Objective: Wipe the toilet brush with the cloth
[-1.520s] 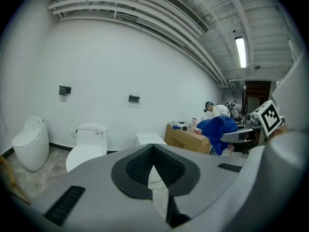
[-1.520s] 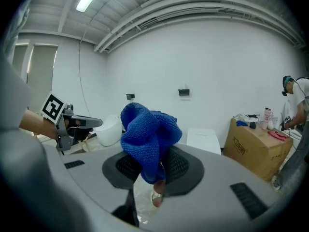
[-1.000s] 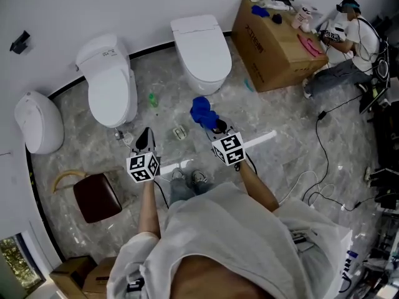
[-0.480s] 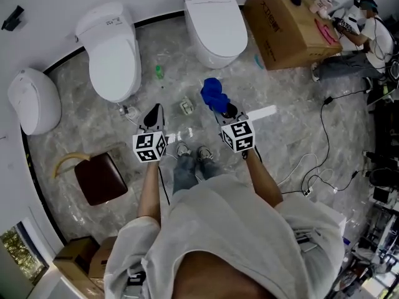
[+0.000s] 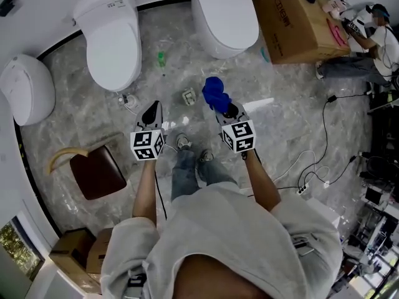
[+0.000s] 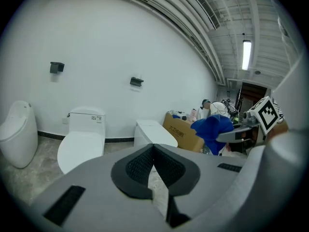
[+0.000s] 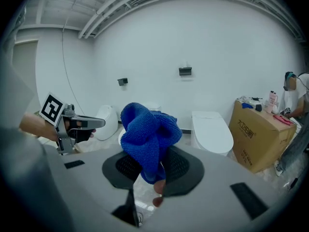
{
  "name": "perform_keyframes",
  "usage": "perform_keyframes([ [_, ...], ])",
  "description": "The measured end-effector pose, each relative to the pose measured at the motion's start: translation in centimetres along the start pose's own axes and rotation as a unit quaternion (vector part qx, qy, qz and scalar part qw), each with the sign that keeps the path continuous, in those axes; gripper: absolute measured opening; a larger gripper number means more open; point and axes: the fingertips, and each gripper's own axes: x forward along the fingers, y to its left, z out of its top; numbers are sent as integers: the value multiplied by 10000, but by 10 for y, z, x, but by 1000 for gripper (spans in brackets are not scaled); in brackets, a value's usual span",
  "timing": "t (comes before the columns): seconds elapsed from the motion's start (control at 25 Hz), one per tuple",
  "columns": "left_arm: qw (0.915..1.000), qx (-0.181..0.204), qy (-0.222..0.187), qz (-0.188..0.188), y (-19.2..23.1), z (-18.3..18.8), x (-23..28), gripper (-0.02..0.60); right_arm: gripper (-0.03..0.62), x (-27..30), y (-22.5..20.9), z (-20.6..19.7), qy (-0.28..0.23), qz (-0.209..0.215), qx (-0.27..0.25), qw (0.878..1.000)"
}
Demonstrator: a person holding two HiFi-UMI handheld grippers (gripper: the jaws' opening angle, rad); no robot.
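My right gripper point(image 5: 227, 110) is shut on a bunched blue cloth point(image 5: 214, 93), held above the marble floor in front of the person's feet. In the right gripper view the cloth point(image 7: 147, 134) bulges up out of the pads of that gripper point(image 7: 154, 170). About a hand's width to its left, my left gripper point(image 5: 151, 112) hangs at the same height. Its dark pads meet at the tip of the left gripper point(image 6: 153, 151) with nothing between them. The cloth point(image 6: 212, 128) shows to its right. I cannot pick out a toilet brush in any view.
Two white toilets point(image 5: 112, 36) point(image 5: 224, 14) stand ahead, with a white fixture point(image 5: 25, 89) at far left. A cardboard box point(image 5: 299, 20) and a seated person point(image 5: 368, 39) are at upper right. A brown stool point(image 5: 96, 176), small floor items point(image 5: 188, 96) point(image 5: 161, 58) and cables point(image 5: 318, 161) lie around.
The view has moved closer to the toilets, which now sit higher in the frame. Both grippers keep their spacing and their hold; the cloth stays in the right one.
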Motion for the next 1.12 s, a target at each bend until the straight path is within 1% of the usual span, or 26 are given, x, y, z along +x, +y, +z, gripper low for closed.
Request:
perform_keyframes([
  [0.32, 9997, -16, 170, 156, 11, -35, 9, 18, 110, 29, -9, -36, 121, 89, 228, 9996],
  [0.48, 9997, 36, 201, 133, 5, -56, 21, 18, 110, 41, -15, -62, 120, 112, 344, 9993],
  [0.6, 9998, 89, 157, 116, 5, -73, 31, 18, 110, 53, -18, -82, 97, 128, 285, 9995],
  [0.92, 9997, 133, 92, 156, 17, -144, 63, 18, 110, 90, -30, -146, -16, 155, 265, 9995],
  [1.12, 9995, 206, -39, 223, 38, -195, 93, 18, 110, 130, -38, -197, -125, 198, 196, 9995],
])
